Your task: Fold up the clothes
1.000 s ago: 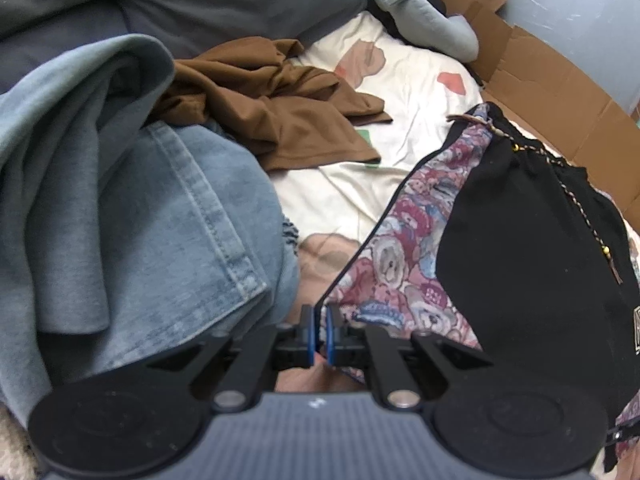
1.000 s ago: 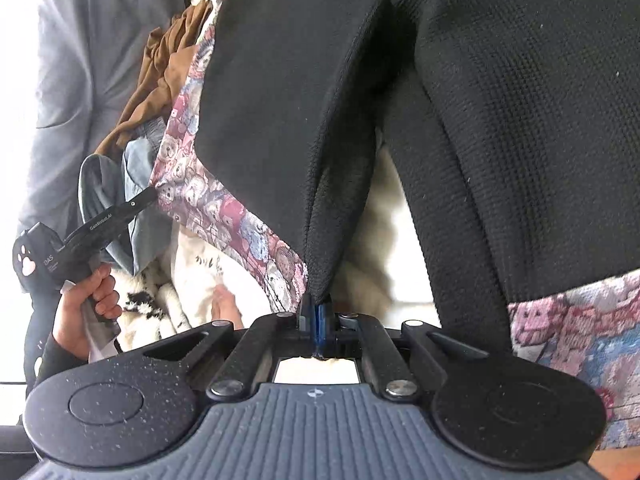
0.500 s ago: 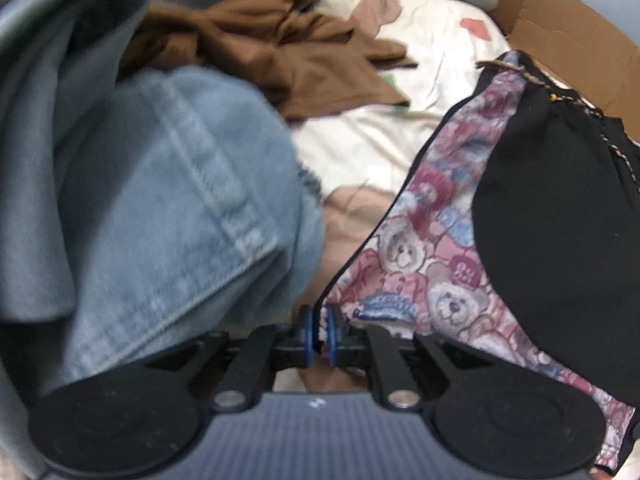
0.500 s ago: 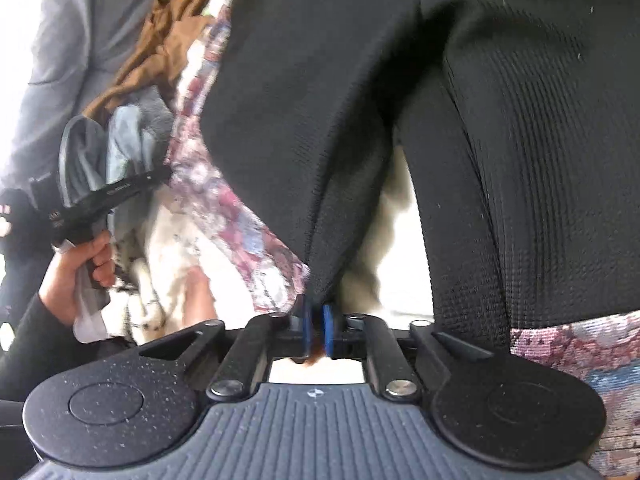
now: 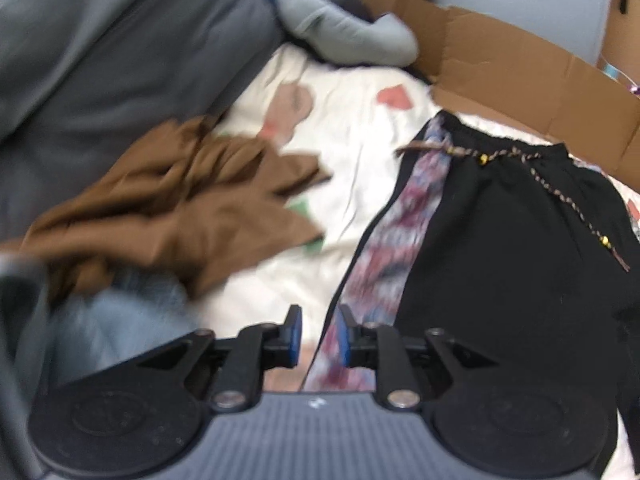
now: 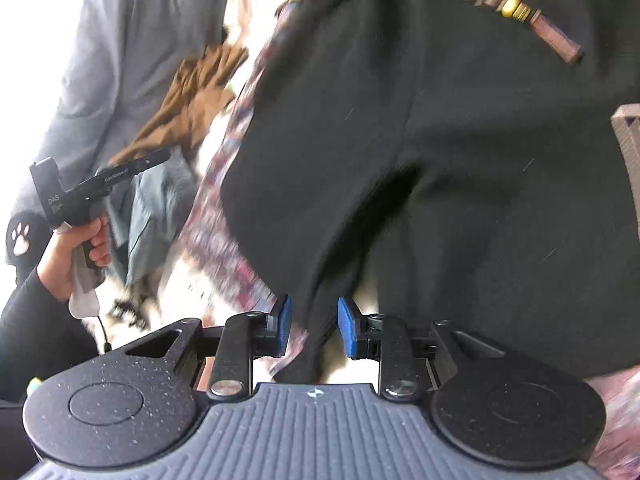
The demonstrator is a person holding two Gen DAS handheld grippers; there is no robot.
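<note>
Black trousers (image 5: 500, 240) with a bear-print side panel (image 5: 400, 240) lie spread on the white sheet (image 5: 352, 152), waistband and beaded drawstring (image 5: 540, 176) at the far end. My left gripper (image 5: 319, 336) is open at the near left hem, and the patterned edge runs between its fingers without being clamped. In the right wrist view the black trousers (image 6: 460, 140) fill the frame. My right gripper (image 6: 314, 328) is open too, with a loose black fold (image 6: 320, 320) between its blue pads. A hand holds the left gripper (image 6: 100, 184) at the far left.
A crumpled brown garment (image 5: 180, 208) and blue jeans (image 5: 120, 320) lie left of the trousers. A grey blanket (image 5: 100, 60) rises behind them, with a grey cushion (image 5: 344, 36) at the back. Flattened cardboard (image 5: 500, 80) lines the far right edge.
Both grippers have gone from shut on the trousers' hem to open. The cloth has dropped loose, and both cameras have pulled back, so more of the bed shows.
</note>
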